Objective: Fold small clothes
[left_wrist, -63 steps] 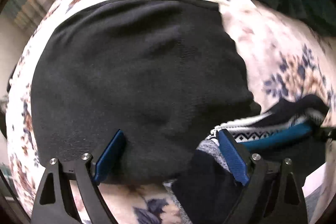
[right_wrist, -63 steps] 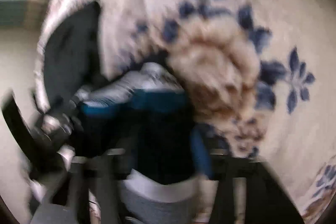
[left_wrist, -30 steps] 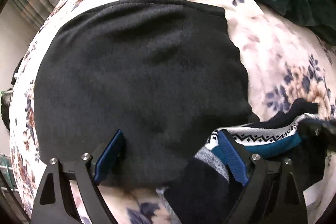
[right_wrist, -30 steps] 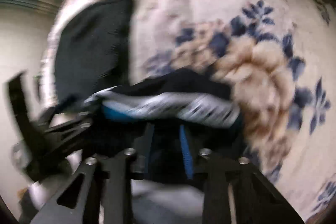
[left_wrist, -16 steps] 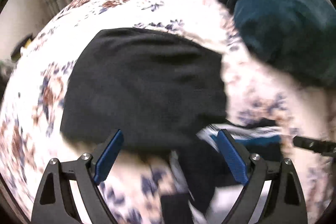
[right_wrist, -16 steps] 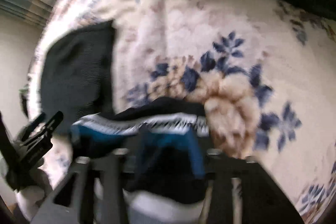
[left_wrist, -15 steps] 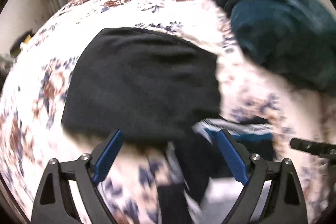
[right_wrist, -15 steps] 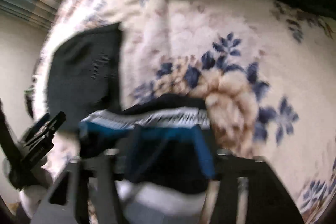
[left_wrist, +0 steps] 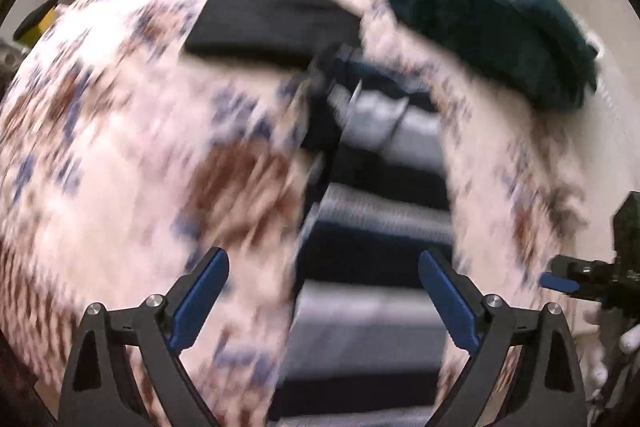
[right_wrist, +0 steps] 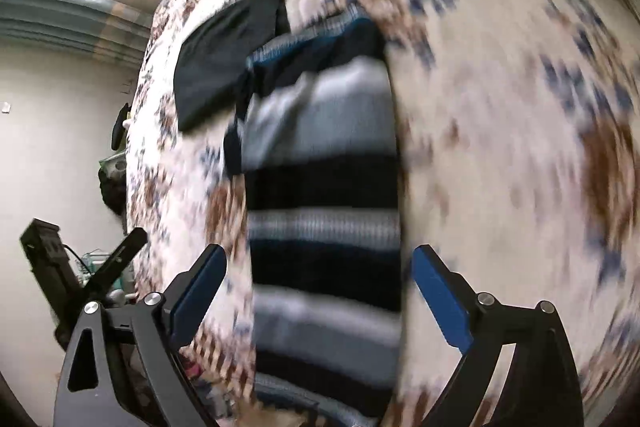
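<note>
- The striped garment (right_wrist: pixel 324 187) lies flat on the floral bedspread (right_wrist: pixel 500 147), its dark, grey and blue bands running across it; the same garment (left_wrist: pixel 376 211) shows blurred in the left view.
- Right gripper (right_wrist: pixel 318 291) gapes wide with nothing in it, a finger either side of the garment.
- Left gripper (left_wrist: pixel 322 299) gapes too, holding nothing.
- A black cloth (right_wrist: pixel 224 59) lies at the garment's far-left corner.
- A teal blanket (left_wrist: pixel 480 11) sits beyond.
</note>
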Demonstrator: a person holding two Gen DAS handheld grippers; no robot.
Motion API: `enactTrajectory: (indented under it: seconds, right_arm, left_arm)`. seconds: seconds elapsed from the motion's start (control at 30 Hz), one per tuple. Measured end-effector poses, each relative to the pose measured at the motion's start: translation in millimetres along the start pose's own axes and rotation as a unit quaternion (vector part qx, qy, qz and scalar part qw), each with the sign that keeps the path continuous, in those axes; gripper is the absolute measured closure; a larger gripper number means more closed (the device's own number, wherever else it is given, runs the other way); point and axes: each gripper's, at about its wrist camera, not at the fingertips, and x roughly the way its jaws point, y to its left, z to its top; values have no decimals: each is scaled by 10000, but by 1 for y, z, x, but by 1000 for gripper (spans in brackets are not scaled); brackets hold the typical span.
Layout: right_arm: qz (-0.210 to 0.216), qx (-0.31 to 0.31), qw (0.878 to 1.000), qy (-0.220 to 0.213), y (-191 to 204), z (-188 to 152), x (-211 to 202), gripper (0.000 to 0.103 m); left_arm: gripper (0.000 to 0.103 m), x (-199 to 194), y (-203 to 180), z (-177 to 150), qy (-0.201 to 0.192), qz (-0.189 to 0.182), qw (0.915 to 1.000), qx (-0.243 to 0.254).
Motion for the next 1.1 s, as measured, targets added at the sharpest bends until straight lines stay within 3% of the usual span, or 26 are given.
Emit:
enactTrajectory:
  seconds: [0.17, 0.3, 0.37, 0.43, 0.57, 0.6, 0.67, 0.7, 0.73, 0.77, 0.8, 0.83, 0.97, 1.1]
  right_arm:
    - [-173, 658, 9967, 435, -27, -114, 5, 7]
    - [-337, 1077, 9891, 951, -58, -188, 54, 7]
    - [-200, 1261, 9850, 1164, -75, -215, 85, 7]
    - [-85, 1491, 9790, 1391, -90, -236, 116, 7]
    - [150, 1661, 9750, 1465, -104, -262, 148, 7]
    - [194, 1625, 9763, 1419, -104, -265, 151, 7]
    - [289, 1637, 9782, 1243, -103, -271, 151, 7]
    - [350, 1673, 9782, 1176, -101, -271, 150, 9]
    - [474, 1723, 9779, 1082, -101, -275, 150, 24]
    - [540, 1736, 9776, 1059, -99, -277, 150, 39]
    - [544, 1766, 9767, 1092, -97, -279, 152, 65]
    - [603, 1835, 9750, 1100, -96, -281, 152, 75]
    - [831, 2050, 9710, 908, -87, -285, 139, 83]
    - [1040, 2179, 9680, 687, -68, -281, 108, 84]
  left_arm:
    - [6, 25, 35, -91, 902, 2, 9958, -152]
    - [6, 70, 52, -148, 1483, -110, 9885, -263]
    - [6, 93, 58, -167, 1756, -254, 9831, -452]
    - [8, 105, 58, -178, 1804, -240, 9818, -549]
    - [8, 106, 51, -182, 1537, -282, 9862, -554]
    - [11, 105, 49, -183, 1485, -288, 9870, -547]
    - [38, 106, 44, -185, 1462, -383, 9873, -490]
    - [67, 104, 42, -187, 1451, -458, 9872, -469]
    - [88, 102, 38, -188, 1486, -614, 9860, -441]
    - [90, 99, 33, -188, 1493, -690, 9855, -408]
    - [92, 95, 28, -187, 1442, -701, 9864, -361]
    - [92, 90, 25, -186, 1410, -765, 9864, -348]
    - [93, 69, 30, -175, 1273, -1163, 9819, -779]
    - [93, 22, 35, -136, 750, -1632, 9770, -1149]
